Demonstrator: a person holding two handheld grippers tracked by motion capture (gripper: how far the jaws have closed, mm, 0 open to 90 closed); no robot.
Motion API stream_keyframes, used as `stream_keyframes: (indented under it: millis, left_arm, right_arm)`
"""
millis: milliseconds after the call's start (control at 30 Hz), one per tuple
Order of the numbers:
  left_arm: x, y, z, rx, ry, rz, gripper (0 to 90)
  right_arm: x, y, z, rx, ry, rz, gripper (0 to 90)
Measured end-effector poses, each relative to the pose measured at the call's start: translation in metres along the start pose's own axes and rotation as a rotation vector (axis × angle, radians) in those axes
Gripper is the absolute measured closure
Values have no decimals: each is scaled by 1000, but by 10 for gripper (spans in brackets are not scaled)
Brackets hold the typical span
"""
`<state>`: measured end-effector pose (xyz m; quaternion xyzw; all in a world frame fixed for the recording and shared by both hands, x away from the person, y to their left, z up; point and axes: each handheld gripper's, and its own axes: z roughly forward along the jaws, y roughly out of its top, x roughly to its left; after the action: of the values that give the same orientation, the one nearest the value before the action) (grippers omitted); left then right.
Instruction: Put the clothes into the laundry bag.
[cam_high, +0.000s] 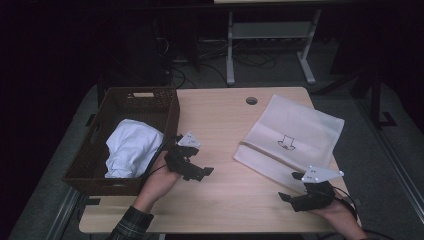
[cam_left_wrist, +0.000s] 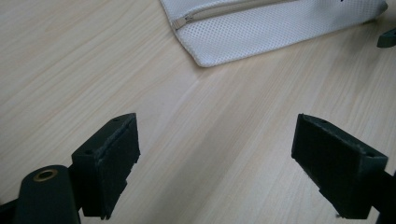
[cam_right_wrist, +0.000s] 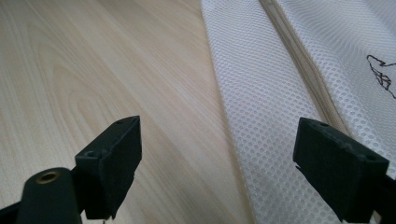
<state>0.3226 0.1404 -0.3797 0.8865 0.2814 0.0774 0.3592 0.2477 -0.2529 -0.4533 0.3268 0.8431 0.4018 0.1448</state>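
Both jaws apart and empty, the left gripper (cam_high: 192, 170) waits at the wicker basket's (cam_high: 170, 117) four o'clock; the right gripper (cam_high: 300, 197) sits at the mesh laundry bag's (cam_high: 295, 127) six o'clock; the white garment (cam_high: 131, 147) remains in the basket, bagging apparently unstarted.

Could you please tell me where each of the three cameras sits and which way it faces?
High view: above the person's side, looking forward and down on the table, basket and mesh bag; both forearms and claws show.
Left gripper view: rides the left claw, facing across the tabletop toward the bag's zipper corner; open jaws show.
Right gripper view: rides the right claw, facing the bag's near edge; open jaws show.
All share the mesh bag.
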Motion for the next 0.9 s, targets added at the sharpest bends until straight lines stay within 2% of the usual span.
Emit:
stream_keyframes:
  millis: [300,400,500,667,900]
  left_arm:
    - [7,9,-10,-14,0,-6,147]
    - [11,11,-14,-18,6,-12,147]
    - [14,11,-17,-20,4,-14,147]
    - [19,14,-24,-30,8,-17,147]
    - [28,19,-33,-36,19,-20,147]
  right_arm:
    - [5,2,2,-51,-34,32,146]
    - [6,3,3,-60,-12,21,134]
    - [7,3,2,-60,-15,7,133]
    - [7,2,2,-59,-25,11,134]
    - [7,3,2,-51,-15,18,134]
